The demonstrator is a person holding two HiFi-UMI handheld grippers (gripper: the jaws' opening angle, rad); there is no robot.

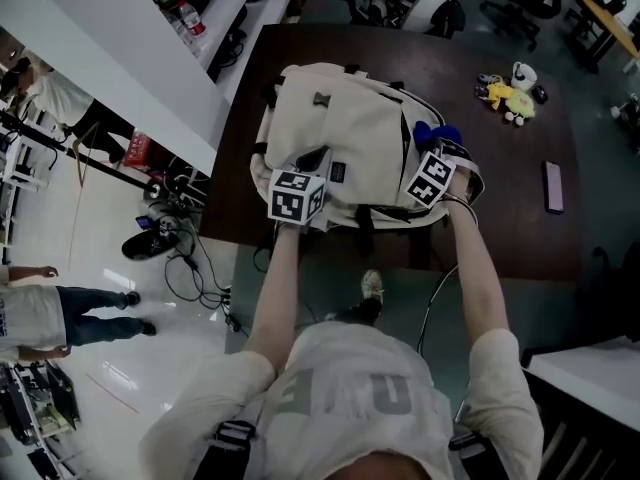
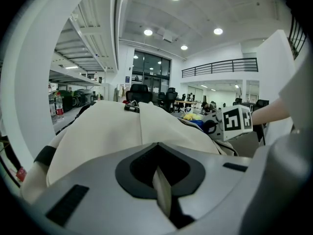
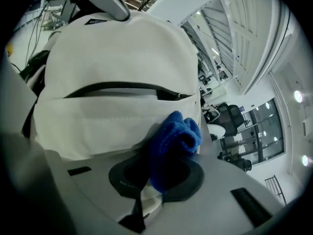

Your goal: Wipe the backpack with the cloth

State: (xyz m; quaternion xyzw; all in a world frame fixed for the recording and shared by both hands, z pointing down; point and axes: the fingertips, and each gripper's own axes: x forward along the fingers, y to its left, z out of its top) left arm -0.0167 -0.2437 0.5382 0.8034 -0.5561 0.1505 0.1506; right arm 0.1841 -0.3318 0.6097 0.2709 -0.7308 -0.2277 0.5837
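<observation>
Blue cloth (image 3: pixel 173 141) is clamped in the right gripper (image 3: pixel 161 180), plain in its own view. From overhead, only a bit peeks beside the backpack (image 1: pixel 340 138). Jaws of the left gripper (image 2: pixel 159 185) are pressed together.

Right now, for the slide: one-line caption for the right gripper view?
Right tool grips a blue cloth close to the cream backpack, below its dark zipper.

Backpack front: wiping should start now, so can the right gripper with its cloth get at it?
Probably yes. The right gripper holds the blue cloth right at the backpack, with nothing between cloth and pale fabric. The left gripper sits on the other side, out of the way.
</observation>
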